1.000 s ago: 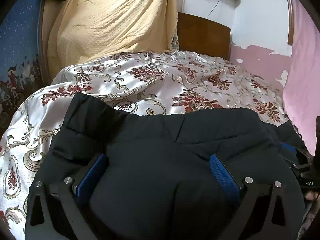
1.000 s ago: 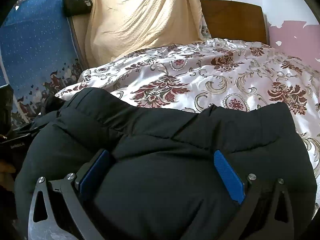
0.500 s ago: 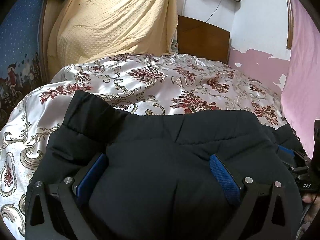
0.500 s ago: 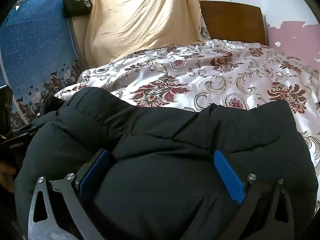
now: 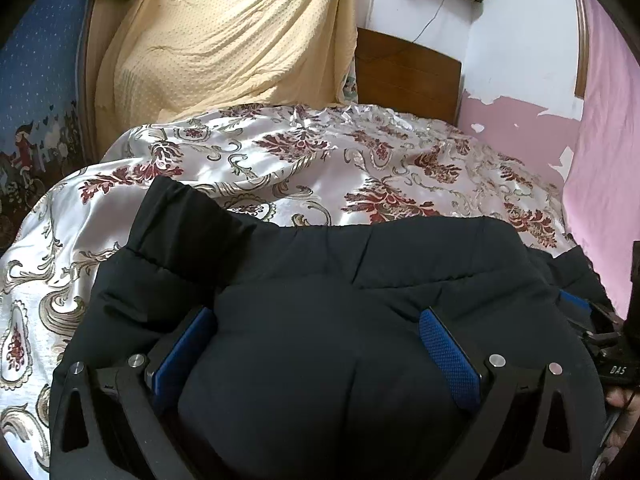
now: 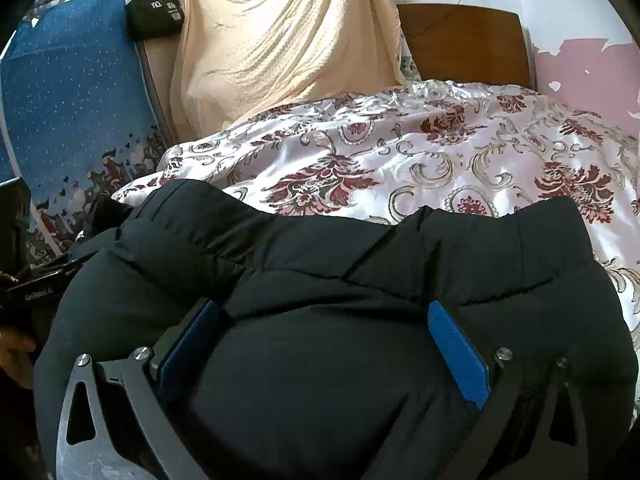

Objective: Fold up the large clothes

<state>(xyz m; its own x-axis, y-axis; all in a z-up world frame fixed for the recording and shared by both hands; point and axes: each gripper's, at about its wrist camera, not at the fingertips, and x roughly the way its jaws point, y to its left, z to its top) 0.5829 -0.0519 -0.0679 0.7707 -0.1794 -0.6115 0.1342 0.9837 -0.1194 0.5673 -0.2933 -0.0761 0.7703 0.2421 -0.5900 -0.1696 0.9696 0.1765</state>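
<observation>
A black padded jacket point(image 5: 320, 280) lies bunched on the floral satin bedspread point(image 5: 280, 160); it fills the lower half of the right wrist view point(image 6: 320, 272) too. My left gripper point(image 5: 316, 344) has its blue pads wide apart with a thick bulge of the jacket squeezed between them. My right gripper point(image 6: 324, 336) stands the same way, pads wide apart around a fold of the jacket. The right gripper shows at the right edge of the left view point(image 5: 592, 320); the left one shows at the left edge of the right view point(image 6: 36, 280).
A beige blanket point(image 5: 224, 40) hangs behind the bed beside a wooden headboard point(image 5: 404, 76). A blue patterned panel point(image 6: 68, 100) and a black bag point(image 6: 154, 10) stand at the left. A pink wall point(image 5: 600, 160) runs along the right.
Both grippers have risen slightly with the jacket; the bedspread appears a little lower and further away in the left view. Pads keep the same spacing.
</observation>
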